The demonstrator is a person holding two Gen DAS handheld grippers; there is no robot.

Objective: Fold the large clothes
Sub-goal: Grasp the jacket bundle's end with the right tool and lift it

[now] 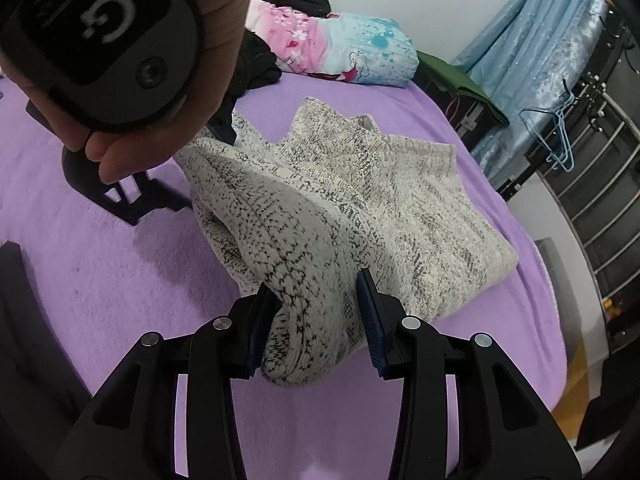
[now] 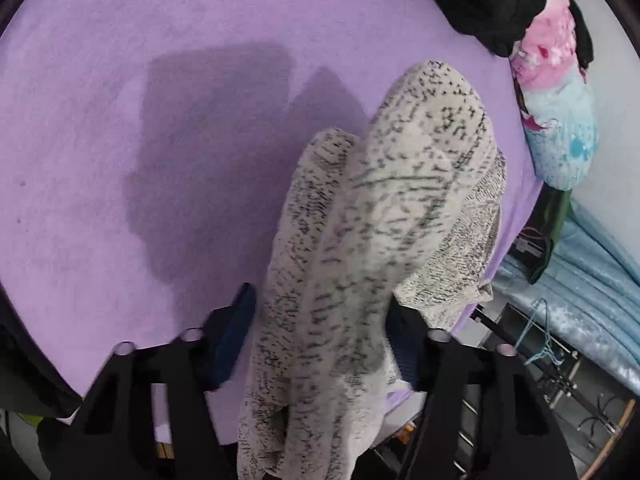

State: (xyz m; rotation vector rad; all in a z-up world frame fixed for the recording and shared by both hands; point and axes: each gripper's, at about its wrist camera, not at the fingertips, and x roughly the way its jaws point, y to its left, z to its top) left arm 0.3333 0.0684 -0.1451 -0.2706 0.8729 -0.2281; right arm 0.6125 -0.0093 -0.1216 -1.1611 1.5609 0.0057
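A cream knit sweater with black flecks (image 1: pixel 360 200) lies roughly folded on the purple bed cover (image 1: pixel 100 272). My left gripper (image 1: pixel 316 308) is shut on a thick fold at the sweater's near edge, with both blue pads against the knit. In the right wrist view a bundled part of the sweater (image 2: pixel 360 220) runs between the fingers of my right gripper (image 2: pixel 320 316). Its right pad touches the knit, while a thin strip of purple shows beside the left pad (image 2: pixel 236 332). In the left wrist view a hand (image 1: pixel 120 152) holds the right gripper (image 1: pixel 160 200) low over the bed, by the sweater's far left side.
A pink and blue printed bedding bundle (image 1: pixel 344 48) and dark clothes (image 1: pixel 256 60) sit at the far end of the bed. Beyond the bed's right edge are a blue curtain (image 1: pixel 532 40), blue wire hangers (image 1: pixel 556 136) and a metal rack (image 1: pixel 600 184).
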